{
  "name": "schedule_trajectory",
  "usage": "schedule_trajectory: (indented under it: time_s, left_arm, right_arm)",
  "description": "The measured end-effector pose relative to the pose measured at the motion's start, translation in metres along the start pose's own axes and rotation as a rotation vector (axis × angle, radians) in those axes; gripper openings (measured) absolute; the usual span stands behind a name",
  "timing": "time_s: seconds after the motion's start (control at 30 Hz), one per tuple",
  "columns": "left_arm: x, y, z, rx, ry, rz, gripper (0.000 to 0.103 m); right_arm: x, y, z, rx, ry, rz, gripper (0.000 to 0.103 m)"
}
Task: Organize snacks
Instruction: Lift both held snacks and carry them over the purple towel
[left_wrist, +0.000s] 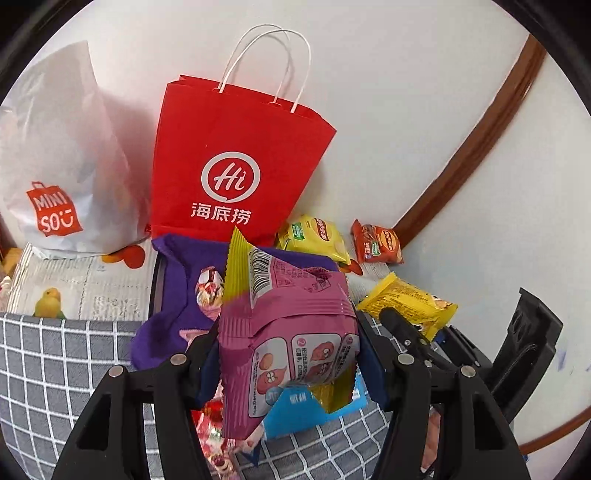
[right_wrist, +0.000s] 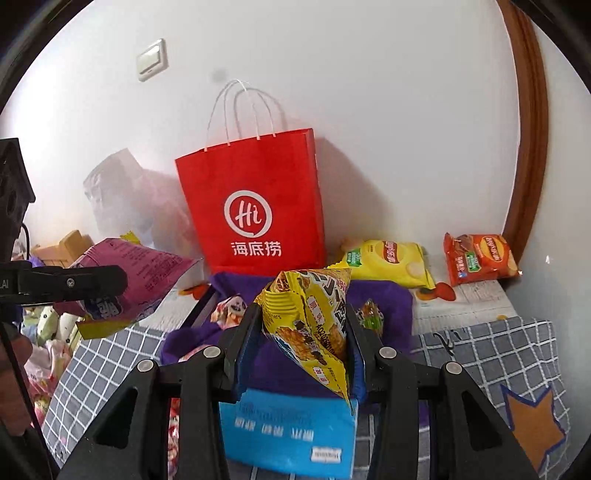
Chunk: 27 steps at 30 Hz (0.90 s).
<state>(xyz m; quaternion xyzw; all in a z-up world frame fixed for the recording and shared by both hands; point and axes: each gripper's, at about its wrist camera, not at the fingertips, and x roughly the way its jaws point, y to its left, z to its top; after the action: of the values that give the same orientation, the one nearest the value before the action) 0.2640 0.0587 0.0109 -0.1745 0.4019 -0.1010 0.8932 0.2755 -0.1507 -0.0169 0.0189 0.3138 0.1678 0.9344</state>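
My left gripper (left_wrist: 288, 343) is shut on a pink snack packet (left_wrist: 295, 332) with yellow ends, held up in front of the red paper bag (left_wrist: 236, 162). The same pink packet (right_wrist: 136, 280) shows at the left of the right wrist view, beside the left gripper's fingers (right_wrist: 74, 283). My right gripper (right_wrist: 299, 332) is shut on a yellow snack packet (right_wrist: 310, 317), also lifted before the red paper bag (right_wrist: 255, 206). In the left wrist view that yellow packet (left_wrist: 406, 299) appears at the right, with the right gripper's fingers (left_wrist: 402, 325) on it.
A purple cloth (left_wrist: 173, 280) with small wrapped sweets lies under both grippers. A blue box (right_wrist: 288, 432) sits on the grey checked cover (right_wrist: 491, 354). Yellow (right_wrist: 388, 262) and orange (right_wrist: 476, 258) crisp packets lie by the wall. A white shopping bag (left_wrist: 62, 166) stands left.
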Motion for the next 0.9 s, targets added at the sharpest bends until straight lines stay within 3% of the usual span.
schedule_trajectory:
  time_s: [0.47,0.9]
  left_arm:
    - [0.046,0.025,0.023,-0.016,0.04,0.03,0.06]
    - [0.06,0.051,0.022,-0.067,0.055,0.061,0.06]
  right_arm:
    - [0.069,-0.015,-0.017,0.019,0.072,-0.004,0.042]
    - [0.089,-0.031,-0.038,0.053,0.109,-0.017,0.042]
